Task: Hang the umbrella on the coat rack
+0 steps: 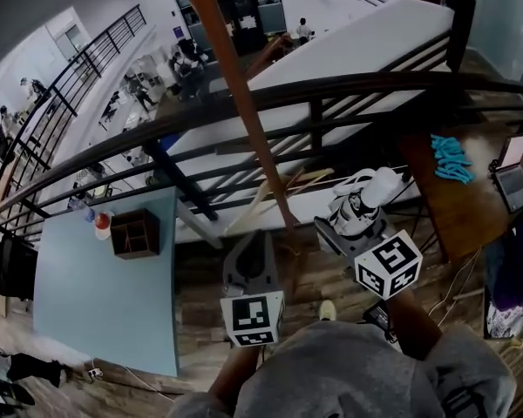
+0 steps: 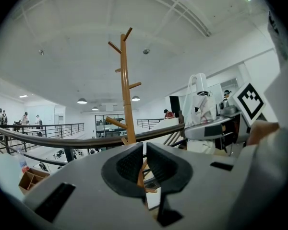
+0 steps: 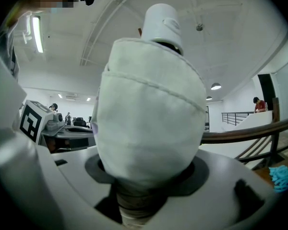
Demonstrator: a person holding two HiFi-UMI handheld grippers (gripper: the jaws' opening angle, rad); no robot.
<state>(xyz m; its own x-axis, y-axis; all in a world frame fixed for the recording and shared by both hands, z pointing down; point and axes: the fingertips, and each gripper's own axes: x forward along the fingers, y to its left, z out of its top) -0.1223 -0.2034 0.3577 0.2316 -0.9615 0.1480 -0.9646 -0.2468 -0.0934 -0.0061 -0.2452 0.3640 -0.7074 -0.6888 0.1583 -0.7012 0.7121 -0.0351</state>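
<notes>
A folded white umbrella in its fabric sleeve stands upright in my right gripper, which is shut on its lower part. In the right gripper view the umbrella fills the middle and hides the jaws of the right gripper. The wooden coat rack rises just beyond both grippers, its pole slanting up to the left. My left gripper is left of the right one, shut and holding nothing. The left gripper view shows the left gripper pointing at the coat rack, with the umbrella at right.
A dark metal railing runs across behind the rack, with a drop to a lower floor beyond. A pale blue table at left carries a brown box and a bottle. A wooden table at right holds a blue item.
</notes>
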